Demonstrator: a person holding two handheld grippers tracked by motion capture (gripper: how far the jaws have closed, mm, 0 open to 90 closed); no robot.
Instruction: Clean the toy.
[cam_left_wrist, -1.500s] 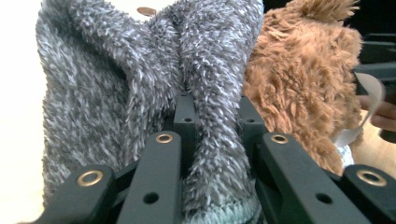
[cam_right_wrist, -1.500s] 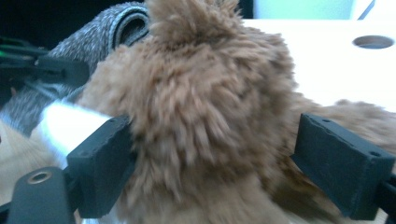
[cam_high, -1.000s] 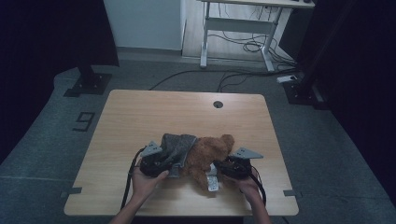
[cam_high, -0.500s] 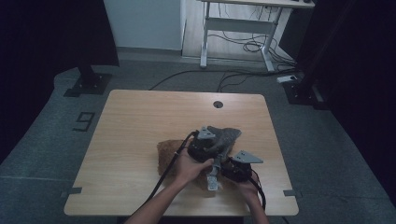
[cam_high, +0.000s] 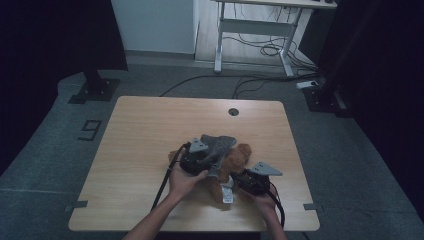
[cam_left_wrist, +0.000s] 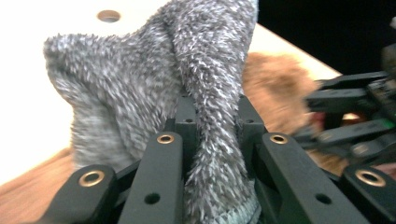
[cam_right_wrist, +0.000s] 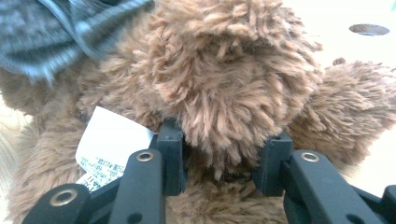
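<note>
High view: brown plush bear (cam_high: 239, 159) lies on the desk (cam_high: 150, 130), toward its near edge, well short of the round cable hole (cam_high: 233, 111). Left tool (cam_high: 207, 161) sits just left of the bear, pinching a grey fuzzy cloth (cam_high: 218, 146) that drapes over the bear's left side. Left gripper view: jaws pressed on a fold of the grey cloth (cam_left_wrist: 205, 107), bear (cam_left_wrist: 275, 93) blurred behind it. Right tool (cam_high: 239, 179) is at the bear's near right side; right gripper view: jaws have just been closing on a brown furry limb (cam_right_wrist: 224, 116) of the bear, pads touching fur. White printed tag (cam_right_wrist: 109, 147) hangs left of that limb.
</note>
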